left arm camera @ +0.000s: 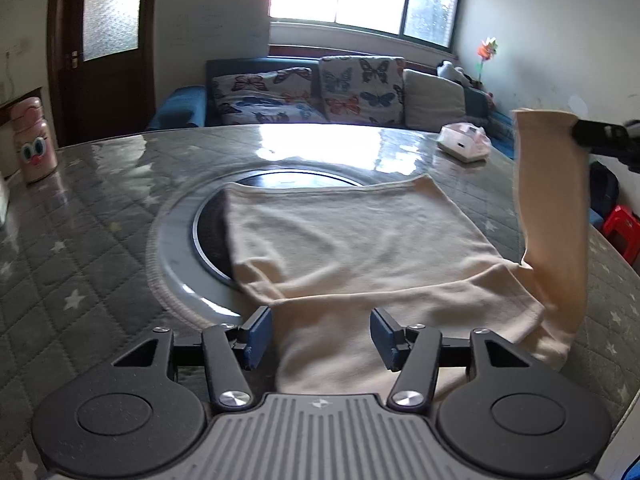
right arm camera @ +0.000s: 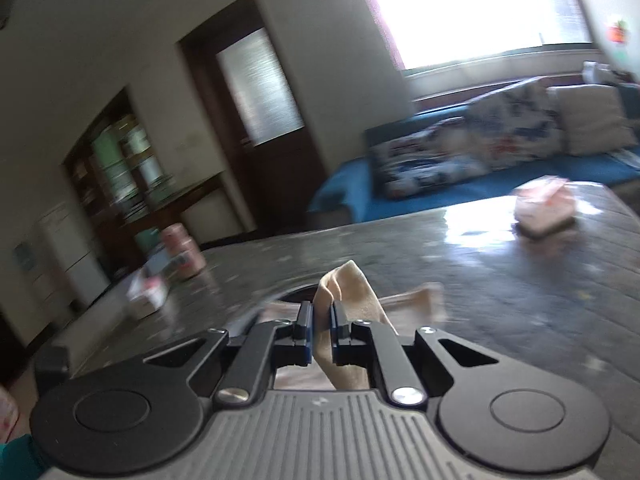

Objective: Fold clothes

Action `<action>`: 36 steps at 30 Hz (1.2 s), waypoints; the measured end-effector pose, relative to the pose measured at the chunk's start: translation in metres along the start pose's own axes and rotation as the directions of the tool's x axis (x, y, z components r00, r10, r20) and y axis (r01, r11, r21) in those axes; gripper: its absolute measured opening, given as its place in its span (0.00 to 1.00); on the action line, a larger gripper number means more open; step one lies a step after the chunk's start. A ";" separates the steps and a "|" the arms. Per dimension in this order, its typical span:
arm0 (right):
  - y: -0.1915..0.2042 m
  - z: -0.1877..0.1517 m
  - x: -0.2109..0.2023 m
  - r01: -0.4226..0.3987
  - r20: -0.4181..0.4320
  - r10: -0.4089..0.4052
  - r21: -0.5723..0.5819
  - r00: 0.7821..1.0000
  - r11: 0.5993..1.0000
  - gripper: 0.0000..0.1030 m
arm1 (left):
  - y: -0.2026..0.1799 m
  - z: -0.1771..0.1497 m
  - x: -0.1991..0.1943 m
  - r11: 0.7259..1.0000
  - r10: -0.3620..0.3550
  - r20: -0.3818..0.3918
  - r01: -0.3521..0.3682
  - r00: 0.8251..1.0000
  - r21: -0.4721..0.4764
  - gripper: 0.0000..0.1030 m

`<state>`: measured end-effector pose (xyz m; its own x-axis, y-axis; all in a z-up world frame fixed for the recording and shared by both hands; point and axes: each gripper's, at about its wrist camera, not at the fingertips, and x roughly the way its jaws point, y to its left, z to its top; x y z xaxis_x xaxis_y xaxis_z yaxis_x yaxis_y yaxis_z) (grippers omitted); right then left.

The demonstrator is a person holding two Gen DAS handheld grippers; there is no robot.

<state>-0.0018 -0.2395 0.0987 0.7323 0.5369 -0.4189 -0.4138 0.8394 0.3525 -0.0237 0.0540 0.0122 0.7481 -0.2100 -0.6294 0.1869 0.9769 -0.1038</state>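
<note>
Covering the table (left arm camera: 100, 216), a cream shirt (left arm camera: 352, 232) lies flat, its left side seemingly tucked in already. The right sleeve (left arm camera: 552, 200) rises, clenched in the right gripper (right arm camera: 322, 330), so that fold looks unfinished. The left gripper (left arm camera: 320, 338) stands released above the near edge, grasping nothing.

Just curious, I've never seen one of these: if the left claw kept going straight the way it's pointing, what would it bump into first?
Most likely the cream garment on the table; it already lies between the open left claw.
</note>
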 end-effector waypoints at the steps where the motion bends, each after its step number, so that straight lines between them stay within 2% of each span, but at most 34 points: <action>1: 0.009 -0.001 0.008 -0.021 -0.015 0.020 -0.013 1.000 1.000 0.07 | 0.003 0.000 -0.002 1.000 0.004 0.004 -0.004 1.000 -0.006 0.59; 3: 0.024 -0.006 0.023 -0.053 -0.050 0.051 -0.034 0.997 0.998 0.07 | 0.007 -0.001 -0.006 1.000 0.009 0.014 -0.009 1.000 -0.018 0.63; 7: 0.048 -0.016 0.053 -0.105 -0.128 0.097 -0.061 0.987 0.993 0.07 | 0.015 -0.001 -0.011 0.999 0.016 0.028 -0.015 0.999 -0.035 0.64; 13: 0.075 -0.042 0.090 -0.162 -0.247 0.138 -0.083 0.959 0.983 0.08 | 0.021 0.001 -0.019 0.998 0.020 0.049 -0.016 0.999 -0.065 0.70; 17: 0.083 -0.055 0.092 -0.184 -0.282 0.142 -0.130 0.949 0.974 0.15 | 0.018 0.003 -0.020 0.998 0.019 0.056 -0.016 0.998 -0.062 0.78; 20: 0.078 -0.056 0.078 -0.158 -0.267 0.114 -0.149 0.957 0.976 0.23 | 0.014 0.004 -0.018 0.998 0.003 0.059 0.001 0.998 -0.056 0.84; 23: 0.064 -0.058 0.063 -0.092 -0.256 0.047 -0.169 0.966 0.981 0.30 | 0.008 0.006 -0.016 0.999 -0.023 0.062 0.026 0.998 -0.046 0.86; 26: 0.046 -0.066 0.048 -0.012 -0.251 -0.038 -0.194 0.967 0.981 0.30 | -0.004 0.007 -0.012 0.997 -0.069 0.062 0.070 0.996 -0.026 0.86; 29: 0.025 -0.078 0.034 0.045 -0.262 -0.093 -0.183 0.960 0.982 0.30 | -0.017 0.007 -0.007 0.993 -0.117 0.054 0.117 0.992 0.005 0.82; 31: 0.012 -0.086 0.025 0.082 -0.271 -0.127 -0.174 0.954 0.981 0.30 | -0.025 0.007 -0.003 0.989 -0.148 0.049 0.147 0.988 0.026 0.76; 33: 0.000 -0.093 0.020 0.107 -0.278 -0.148 -0.160 0.949 0.981 0.30 | -0.036 0.005 0.002 0.984 -0.169 0.031 0.168 0.985 0.056 0.61; 36: -0.012 -0.100 0.017 0.122 -0.288 -0.154 -0.126 0.945 0.985 0.30 | -0.043 0.000 0.010 0.983 -0.165 -0.002 0.165 0.986 0.081 0.52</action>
<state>-0.0384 -0.2324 0.0037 0.5996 0.4029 -0.6915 -0.3864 0.9024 0.1907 -0.0241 0.0095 0.0106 0.7056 -0.3684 -0.6054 0.3583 0.9225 -0.1438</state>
